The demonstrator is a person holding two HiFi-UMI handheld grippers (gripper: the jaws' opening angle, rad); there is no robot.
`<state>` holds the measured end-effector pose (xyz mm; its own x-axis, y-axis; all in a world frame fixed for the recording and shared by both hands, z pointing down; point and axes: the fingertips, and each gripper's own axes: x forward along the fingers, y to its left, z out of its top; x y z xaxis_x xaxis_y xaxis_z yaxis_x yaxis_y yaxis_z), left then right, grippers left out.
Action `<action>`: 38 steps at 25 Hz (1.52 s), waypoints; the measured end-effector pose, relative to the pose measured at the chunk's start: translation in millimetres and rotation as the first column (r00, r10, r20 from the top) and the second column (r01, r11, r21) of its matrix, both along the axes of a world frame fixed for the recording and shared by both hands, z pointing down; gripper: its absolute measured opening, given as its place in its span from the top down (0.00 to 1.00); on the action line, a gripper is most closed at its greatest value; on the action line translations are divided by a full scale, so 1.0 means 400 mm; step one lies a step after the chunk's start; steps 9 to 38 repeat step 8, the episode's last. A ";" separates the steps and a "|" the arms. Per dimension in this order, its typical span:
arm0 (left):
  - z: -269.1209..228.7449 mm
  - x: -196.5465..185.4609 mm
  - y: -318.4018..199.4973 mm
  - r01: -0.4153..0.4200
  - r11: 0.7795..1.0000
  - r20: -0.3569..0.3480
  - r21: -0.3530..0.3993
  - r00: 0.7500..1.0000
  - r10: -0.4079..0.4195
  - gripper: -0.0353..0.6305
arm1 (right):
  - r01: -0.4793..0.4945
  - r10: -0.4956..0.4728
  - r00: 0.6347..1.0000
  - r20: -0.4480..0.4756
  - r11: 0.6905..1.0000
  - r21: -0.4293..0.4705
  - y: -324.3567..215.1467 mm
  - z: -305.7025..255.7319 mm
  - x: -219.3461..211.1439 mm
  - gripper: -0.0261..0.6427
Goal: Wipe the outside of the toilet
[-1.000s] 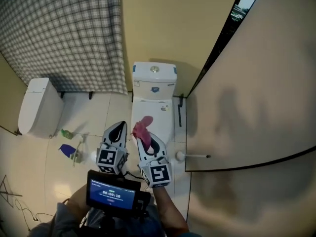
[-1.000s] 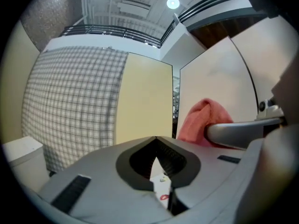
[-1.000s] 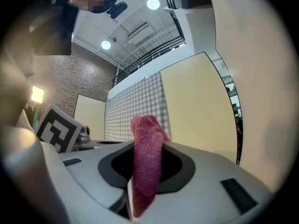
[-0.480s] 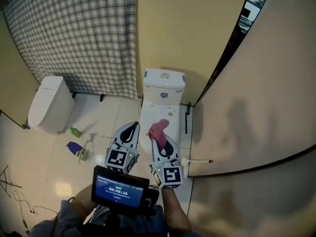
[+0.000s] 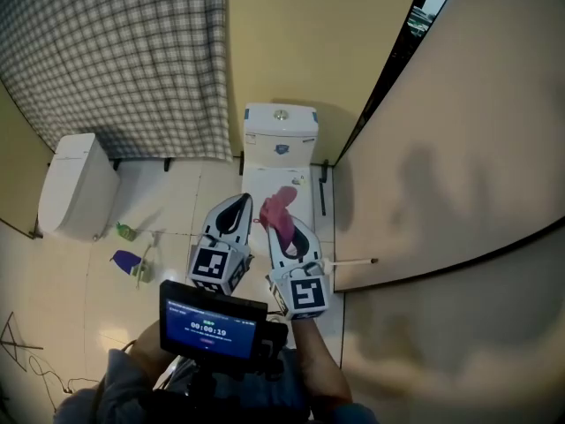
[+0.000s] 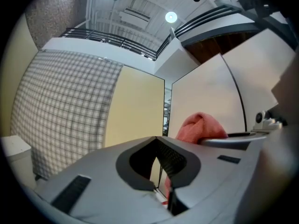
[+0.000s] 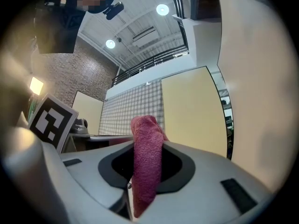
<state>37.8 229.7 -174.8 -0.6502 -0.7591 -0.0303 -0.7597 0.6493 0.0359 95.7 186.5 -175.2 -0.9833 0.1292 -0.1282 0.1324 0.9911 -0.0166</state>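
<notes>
The right tool (image 5: pixel 287 228) pinches a fuzzy pink terry cloth (image 5: pixel 277 206), bunched and poking past its tips, seen against the glossy white toilet (image 5: pixel 280 136). The left tool (image 5: pixel 233 210) is pressed together, empty. The cistern's small blue label is unreadable; the handheld screen (image 5: pixel 212 329) seems to show 00:00:19.

grippers (image 5: pixel 233 208) (image 5: pixel 293 230) – 2 | toilet (image 5: pixel 280 140) – 1 | pink cloth (image 5: pixel 277 207) – 1 | checked curtain (image 5: pixel 115 60) – 1
</notes>
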 end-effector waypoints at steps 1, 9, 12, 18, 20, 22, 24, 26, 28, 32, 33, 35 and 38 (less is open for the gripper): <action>0.001 0.000 -0.001 -0.005 1.000 -0.001 0.003 1.000 0.005 0.94 | -0.007 0.007 1.000 -0.001 1.000 0.003 -0.002 -0.001 0.002 0.83; 0.015 -0.011 -0.014 -0.033 0.999 -0.019 0.009 0.999 0.033 0.94 | -0.056 0.056 0.998 0.005 0.998 0.007 -0.029 0.007 -0.008 0.83; 0.015 -0.011 -0.014 -0.033 0.999 -0.019 0.009 0.999 0.033 0.94 | -0.056 0.056 0.998 0.005 0.998 0.007 -0.029 0.007 -0.008 0.83; 0.015 -0.011 -0.014 -0.033 0.999 -0.019 0.009 0.999 0.033 0.94 | -0.056 0.056 0.998 0.005 0.998 0.007 -0.029 0.007 -0.008 0.83; 0.015 -0.011 -0.014 -0.033 0.999 -0.019 0.009 0.999 0.033 0.94 | -0.056 0.056 0.998 0.005 0.998 0.007 -0.029 0.007 -0.008 0.83; 0.015 -0.011 -0.014 -0.033 0.999 -0.019 0.009 0.999 0.033 0.94 | -0.056 0.056 0.998 0.005 0.998 0.007 -0.029 0.007 -0.008 0.83; 0.015 -0.011 -0.014 -0.033 0.999 -0.019 0.009 0.999 0.033 0.94 | -0.056 0.056 0.998 0.005 0.998 0.007 -0.029 0.007 -0.008 0.83; 0.015 -0.011 -0.014 -0.033 0.999 -0.019 0.009 0.999 0.033 0.94 | -0.056 0.056 0.998 0.005 0.998 0.007 -0.029 0.007 -0.008 0.83; 0.015 -0.011 -0.014 -0.033 0.999 -0.019 0.009 0.999 0.033 0.94 | -0.056 0.056 0.998 0.005 0.998 0.007 -0.029 0.007 -0.008 0.83; 0.015 -0.011 -0.014 -0.033 0.999 -0.019 0.009 0.999 0.033 0.94 | -0.056 0.056 0.998 0.005 0.998 0.007 -0.029 0.007 -0.008 0.83; 0.015 -0.011 -0.014 -0.033 0.999 -0.019 0.009 0.999 0.033 0.94 | -0.056 0.056 0.998 0.005 0.998 0.007 -0.029 0.007 -0.008 0.83; 0.015 -0.011 -0.014 -0.033 0.999 -0.019 0.009 0.999 0.033 0.94 | -0.056 0.056 0.998 0.005 0.998 0.007 -0.029 0.007 -0.008 0.83; 0.015 -0.011 -0.014 -0.033 0.999 -0.019 0.009 0.999 0.033 0.94 | -0.056 0.056 0.998 0.005 0.998 0.007 -0.029 0.007 -0.008 0.83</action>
